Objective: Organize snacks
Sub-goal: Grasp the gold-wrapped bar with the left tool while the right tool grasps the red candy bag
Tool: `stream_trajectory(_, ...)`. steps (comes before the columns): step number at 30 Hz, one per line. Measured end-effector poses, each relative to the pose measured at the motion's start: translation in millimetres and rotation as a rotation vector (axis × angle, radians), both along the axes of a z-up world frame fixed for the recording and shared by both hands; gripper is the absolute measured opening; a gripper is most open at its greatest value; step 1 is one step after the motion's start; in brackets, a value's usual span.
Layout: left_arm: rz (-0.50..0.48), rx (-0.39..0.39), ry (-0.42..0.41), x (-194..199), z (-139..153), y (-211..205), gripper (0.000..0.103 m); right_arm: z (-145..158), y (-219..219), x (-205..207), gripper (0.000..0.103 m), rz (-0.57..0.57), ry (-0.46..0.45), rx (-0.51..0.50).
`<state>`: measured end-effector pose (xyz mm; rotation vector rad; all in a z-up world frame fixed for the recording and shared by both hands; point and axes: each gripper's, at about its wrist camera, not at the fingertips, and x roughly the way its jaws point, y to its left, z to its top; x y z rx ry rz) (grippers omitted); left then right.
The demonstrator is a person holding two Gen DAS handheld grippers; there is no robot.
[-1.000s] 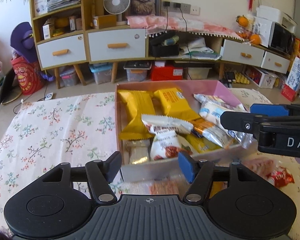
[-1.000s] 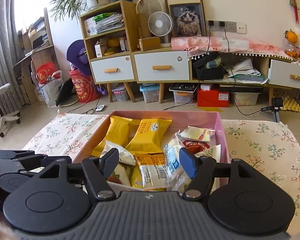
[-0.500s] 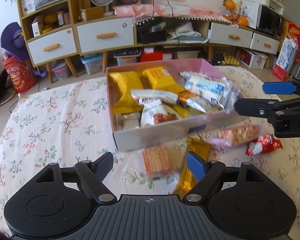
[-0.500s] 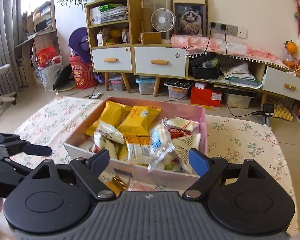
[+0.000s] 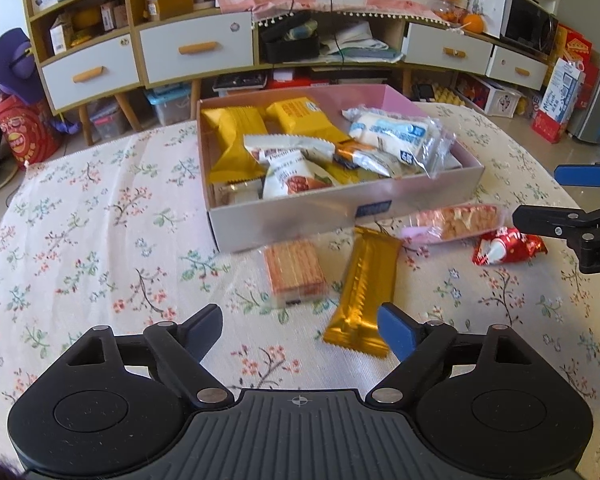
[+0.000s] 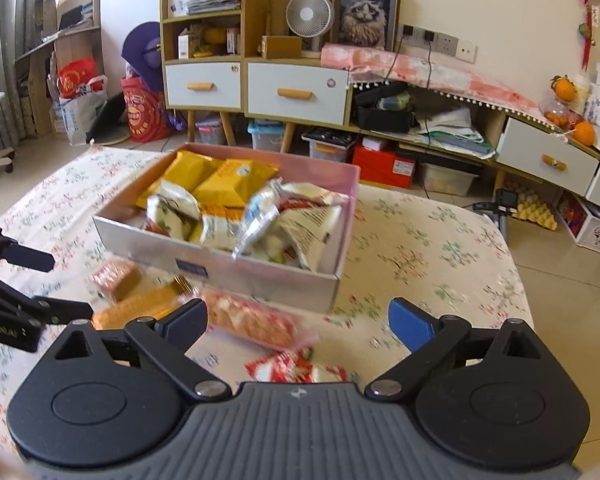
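Ahead of the left tool, a cream tablecloth (image 5: pixel 80 240) is showing a print of small red, green and blue flower sprigs. The shallow cardboard box (image 5: pixel 300 216) is looking silver-grey on its near wall and pink inside, with yellow packets (image 5: pixel 236 136) and white-and-blue packets (image 5: pixel 392 132) lying in it. Just before the blue-padded and black fingers, a shiny gold bar wrapper (image 5: pixel 364 288) is gleaming beside an orange-brown clear-wrapped biscuit pack (image 5: pixel 296 272). To the right, a pink-edged cracker pack (image 5: pixel 452 222) and a red-and-white foil packet (image 5: pixel 508 246) are showing.
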<state>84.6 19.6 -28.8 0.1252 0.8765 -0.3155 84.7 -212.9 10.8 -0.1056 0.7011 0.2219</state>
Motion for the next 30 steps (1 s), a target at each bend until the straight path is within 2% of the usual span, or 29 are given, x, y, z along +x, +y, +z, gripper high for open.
stream_trajectory(8, -0.060, -0.021, 0.043, -2, -18, -8, 0.086, -21, -11, -7, 0.099, 0.003, 0.062, -0.041)
stream_trajectory(12, -0.112, -0.021, 0.034, -4, -22, -14, 0.085, -35, -12, -10, 0.099, 0.019, 0.092, -0.077)
stream_trajectory(15, -0.138, -0.026, 0.022, -4, -23, -18, 0.082, -43, -15, -10, 0.099, 0.020, 0.116, -0.068)
stream_trajectory(21, -0.187, -0.033, 0.020, -3, -24, -30, 0.066, -49, -20, -7, 0.099, 0.002, 0.133, -0.025)
stream_trajectory(30, -0.201, -0.012, -0.038, 1, -26, -47, 0.056, -54, -17, -1, 0.099, 0.014, 0.112, 0.033)
